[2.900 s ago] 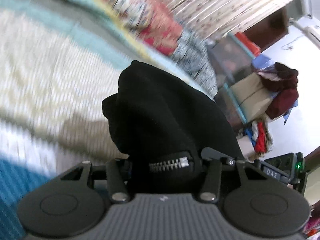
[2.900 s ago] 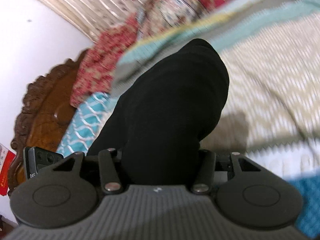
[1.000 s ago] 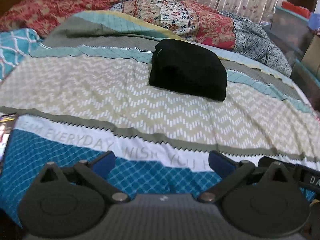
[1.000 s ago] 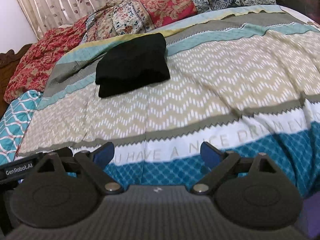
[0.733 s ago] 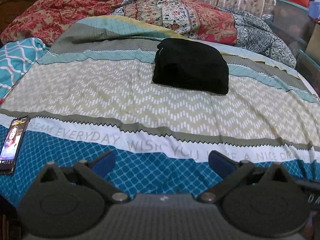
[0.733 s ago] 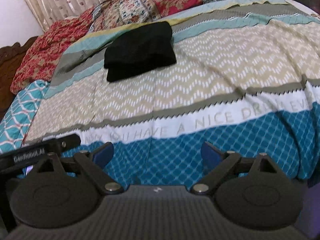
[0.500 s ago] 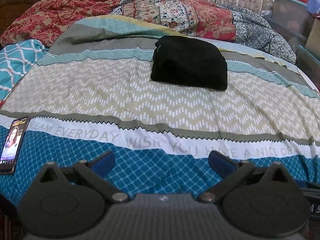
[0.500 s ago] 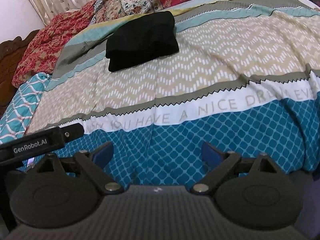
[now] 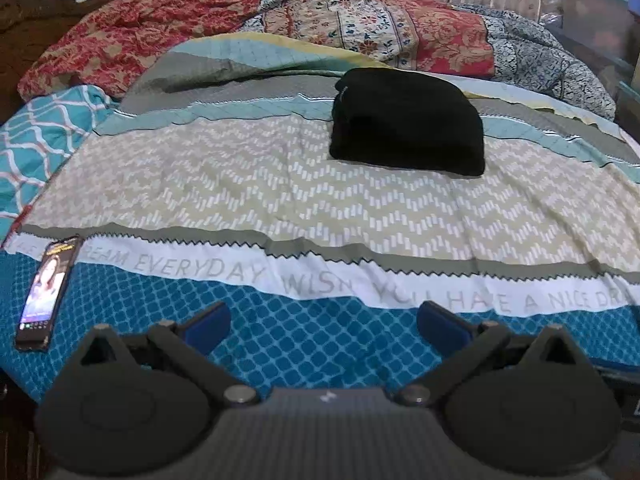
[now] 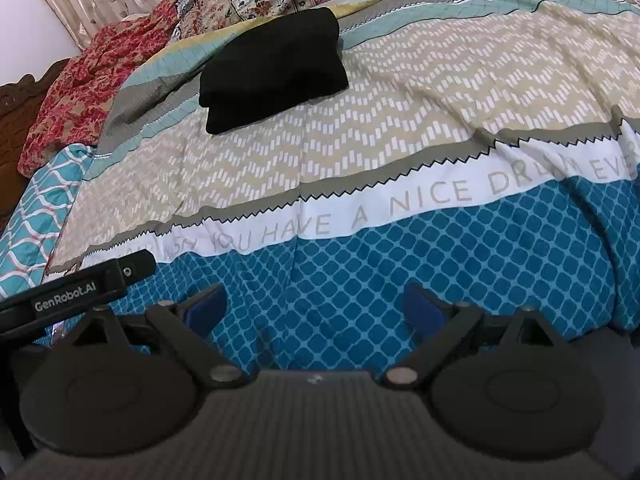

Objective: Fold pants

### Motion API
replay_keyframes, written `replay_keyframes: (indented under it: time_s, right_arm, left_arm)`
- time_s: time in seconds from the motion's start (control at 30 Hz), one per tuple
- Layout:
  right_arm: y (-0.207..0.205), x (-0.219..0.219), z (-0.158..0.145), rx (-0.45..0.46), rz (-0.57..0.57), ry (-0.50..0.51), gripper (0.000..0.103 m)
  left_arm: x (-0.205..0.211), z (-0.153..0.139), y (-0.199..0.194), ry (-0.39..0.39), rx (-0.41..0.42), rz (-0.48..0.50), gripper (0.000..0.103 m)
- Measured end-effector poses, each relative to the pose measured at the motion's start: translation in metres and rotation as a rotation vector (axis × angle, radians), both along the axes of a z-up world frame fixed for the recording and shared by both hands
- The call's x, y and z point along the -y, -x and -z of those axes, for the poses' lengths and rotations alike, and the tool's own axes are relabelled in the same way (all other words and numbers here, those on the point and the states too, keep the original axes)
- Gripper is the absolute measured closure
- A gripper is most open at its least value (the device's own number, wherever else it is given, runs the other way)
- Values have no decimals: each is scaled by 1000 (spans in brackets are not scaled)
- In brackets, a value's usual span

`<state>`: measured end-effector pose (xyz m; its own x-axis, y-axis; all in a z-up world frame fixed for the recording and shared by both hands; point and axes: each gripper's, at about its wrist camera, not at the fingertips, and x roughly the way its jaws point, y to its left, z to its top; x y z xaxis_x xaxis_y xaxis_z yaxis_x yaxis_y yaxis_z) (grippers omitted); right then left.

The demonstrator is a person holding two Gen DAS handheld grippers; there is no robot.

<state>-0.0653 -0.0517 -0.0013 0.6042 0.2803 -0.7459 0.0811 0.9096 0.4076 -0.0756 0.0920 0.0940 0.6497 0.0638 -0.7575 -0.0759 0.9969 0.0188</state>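
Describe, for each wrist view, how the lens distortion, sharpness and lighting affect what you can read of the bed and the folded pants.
Left wrist view: fisheye bows the bedspread; the pants are a near-featureless black block, and the phone screen glows. Right wrist view: stronger curvature, tilted horizon, printed lettering legible, pants folds faintly visible; soft, even light, no motion blur in either.

Folded pants (image 9: 406,120) on the bedspread (image 9: 280,184)
Pants lie far back, before the heaped quilts (image 9: 360,28); a phone (image 9: 46,290) lies near the left front edge.
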Motion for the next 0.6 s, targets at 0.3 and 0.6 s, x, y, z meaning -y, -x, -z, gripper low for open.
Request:
replay_keyframes:
  time_s: [0.3, 0.6]
  right_arm:
    - [-2, 0, 4, -24, 7, -3, 7]
    - [-2, -1, 3, -16, -7, 19, 7]
  left_arm:
    - [-2, 5, -1, -57, 4, -6, 0]
    - [0, 10, -1, -75, -12, 7, 0]
